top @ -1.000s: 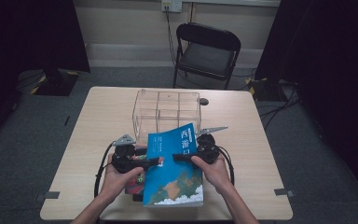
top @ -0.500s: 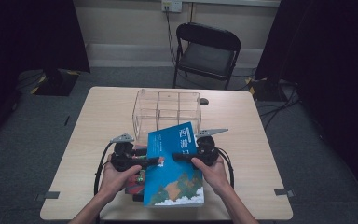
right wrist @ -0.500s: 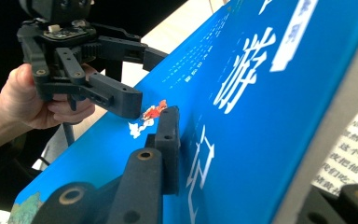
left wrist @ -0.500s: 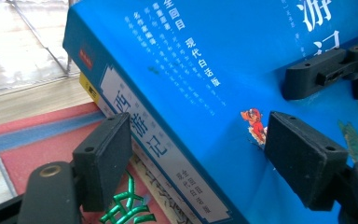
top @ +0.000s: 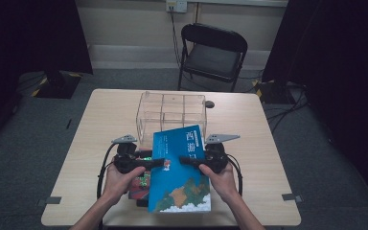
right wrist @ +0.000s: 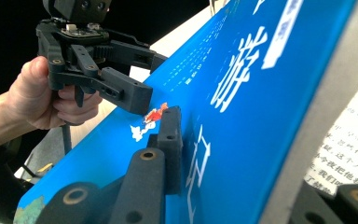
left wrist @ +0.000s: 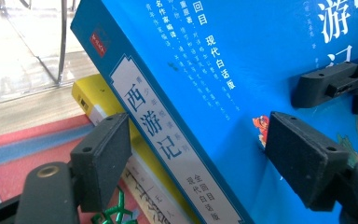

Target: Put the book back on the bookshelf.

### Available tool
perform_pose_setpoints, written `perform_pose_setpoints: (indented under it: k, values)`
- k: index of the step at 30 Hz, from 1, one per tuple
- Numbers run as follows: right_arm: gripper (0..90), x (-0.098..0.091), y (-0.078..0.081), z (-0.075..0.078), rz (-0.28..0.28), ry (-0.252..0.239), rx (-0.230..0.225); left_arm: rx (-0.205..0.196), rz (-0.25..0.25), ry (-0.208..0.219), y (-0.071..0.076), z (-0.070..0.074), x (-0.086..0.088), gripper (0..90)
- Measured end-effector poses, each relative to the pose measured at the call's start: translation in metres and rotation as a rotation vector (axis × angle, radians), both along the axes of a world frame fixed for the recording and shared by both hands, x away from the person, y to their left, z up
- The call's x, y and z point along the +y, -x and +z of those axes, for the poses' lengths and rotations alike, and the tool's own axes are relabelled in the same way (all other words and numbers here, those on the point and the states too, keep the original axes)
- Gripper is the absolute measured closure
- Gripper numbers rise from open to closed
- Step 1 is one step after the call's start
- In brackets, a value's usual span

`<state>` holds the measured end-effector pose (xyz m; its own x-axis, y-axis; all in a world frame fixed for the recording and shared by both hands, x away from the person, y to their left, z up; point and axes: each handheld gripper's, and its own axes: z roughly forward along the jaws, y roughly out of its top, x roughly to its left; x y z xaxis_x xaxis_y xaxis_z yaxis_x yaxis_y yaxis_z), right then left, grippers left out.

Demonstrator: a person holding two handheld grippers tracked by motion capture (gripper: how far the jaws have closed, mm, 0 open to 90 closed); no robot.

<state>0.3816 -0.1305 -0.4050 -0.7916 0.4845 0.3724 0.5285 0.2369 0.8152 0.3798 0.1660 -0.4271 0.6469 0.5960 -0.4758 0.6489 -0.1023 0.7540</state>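
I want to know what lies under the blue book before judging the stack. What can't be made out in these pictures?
- Yellow book, left claw view: title hidden by the blue book.
- Red book, high view: mostly covered, too small.
- Clear box, high view: contents unclear.
- Right claw: far jaw cut off.

One camera looks down from overhead on the whole worktop (top: 268, 158); two ride the claws, inches-close, facing each other across the blue book (top: 182, 167).
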Motion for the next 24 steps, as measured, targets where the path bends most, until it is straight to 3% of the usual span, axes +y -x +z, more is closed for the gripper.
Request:
perform_pose_setpoints:
  k: [3,8,15,18,20,22,24]
  values:
    - [75.4,-0.001,0.003,0.005,0.007,-0.025,-0.013,0.020,-0.029,0.056,-0.002,-0.001,0.000,23.0]
    - [75.8,0.001,0.006,0.010,0.017,-0.016,-0.033,0.021,-0.036,0.057,-0.001,0.002,-0.002,22.6]
    - [76.5,0.001,0.007,0.015,0.029,-0.012,-0.048,0.056,-0.082,0.139,-0.008,-0.003,-0.006,23.9]
    - [76.7,0.000,0.008,0.016,0.029,-0.016,-0.050,0.063,-0.093,0.152,-0.009,-0.003,-0.008,24.2]
    - [76.9,0.000,0.008,0.016,0.029,-0.017,-0.053,0.071,-0.108,0.163,-0.011,-0.002,-0.008,26.0]
    - [77.2,-0.001,0.008,0.018,0.036,-0.026,-0.055,0.077,-0.142,0.213,-0.012,-0.001,-0.007,30.6]
    - [77.9,-0.002,0.010,0.025,0.041,-0.030,-0.081,0.054,-0.155,0.214,-0.011,0.005,-0.007,35.1]
